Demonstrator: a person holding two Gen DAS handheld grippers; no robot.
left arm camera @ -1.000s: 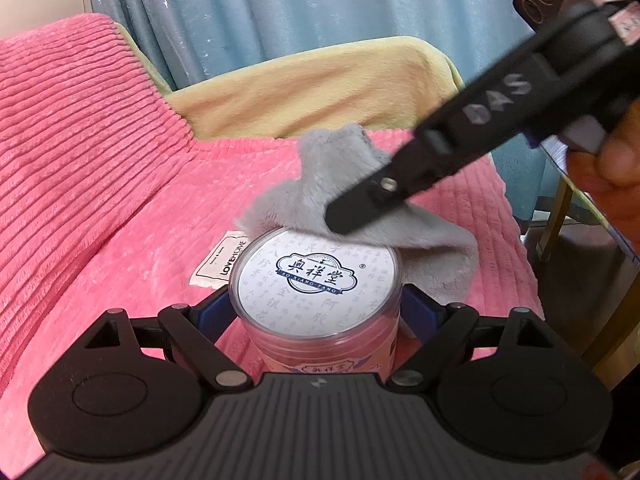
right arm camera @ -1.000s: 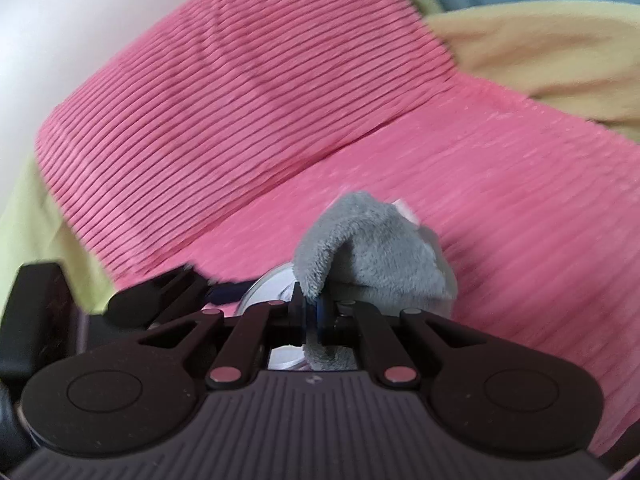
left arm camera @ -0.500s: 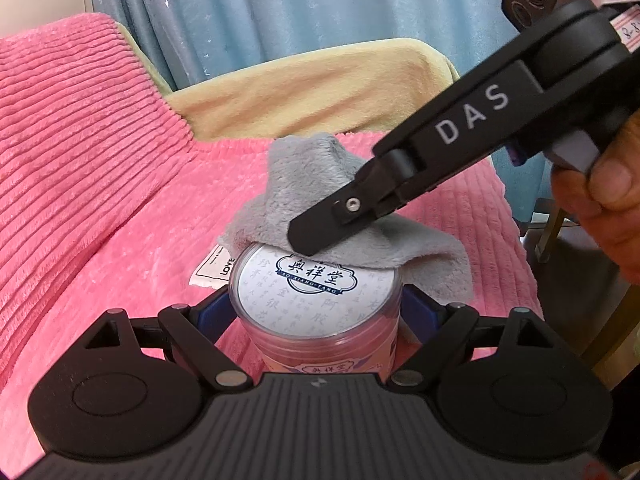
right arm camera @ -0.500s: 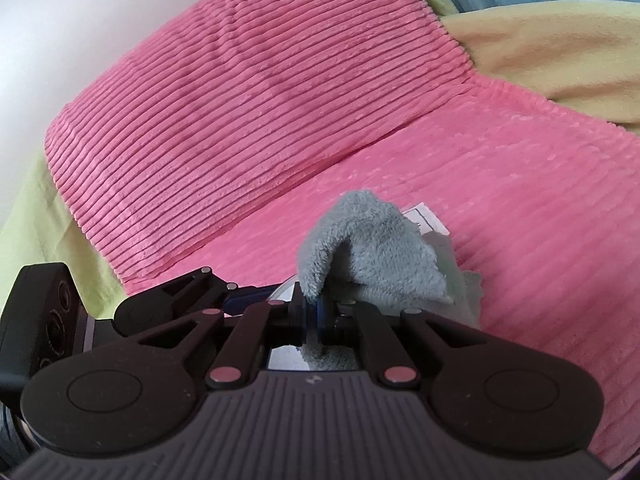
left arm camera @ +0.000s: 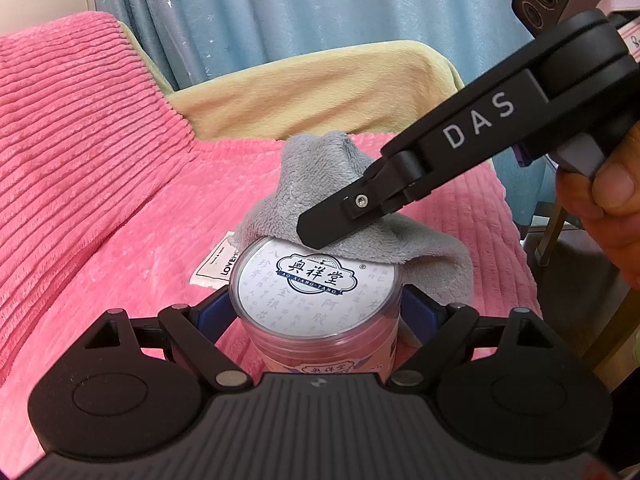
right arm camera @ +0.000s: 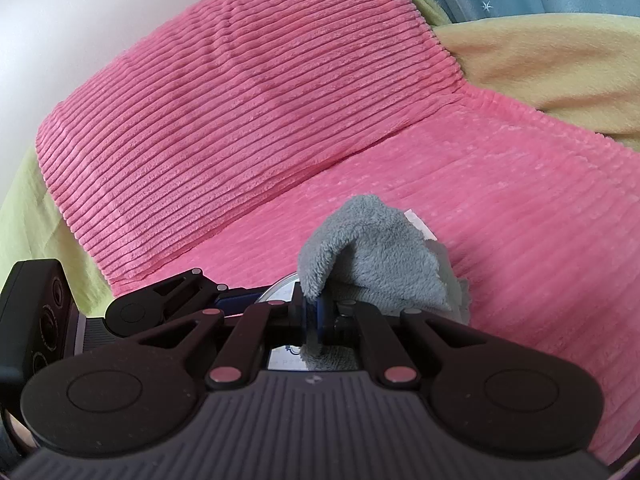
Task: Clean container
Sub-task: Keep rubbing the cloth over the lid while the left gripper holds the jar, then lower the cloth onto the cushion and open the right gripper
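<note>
Left of container (left arm camera: 316,300): pink ribbed cushion (left arm camera: 80,132), white label tag (left arm camera: 218,266) on pink blanket (left arm camera: 132,240). Container itself upright, clamped at both sides in left gripper (left arm camera: 316,312) jaws, printed lid facing up. Over container's far rim: grey cloth (left arm camera: 320,184), draped and touching lid, pinched in tightly closed jaws of right gripper (right arm camera: 316,312). Right of container: hand (left arm camera: 600,208) on that gripper's handle. Behind container: yellow cover (left arm camera: 320,92), blue starred curtain (left arm camera: 300,8).
</note>
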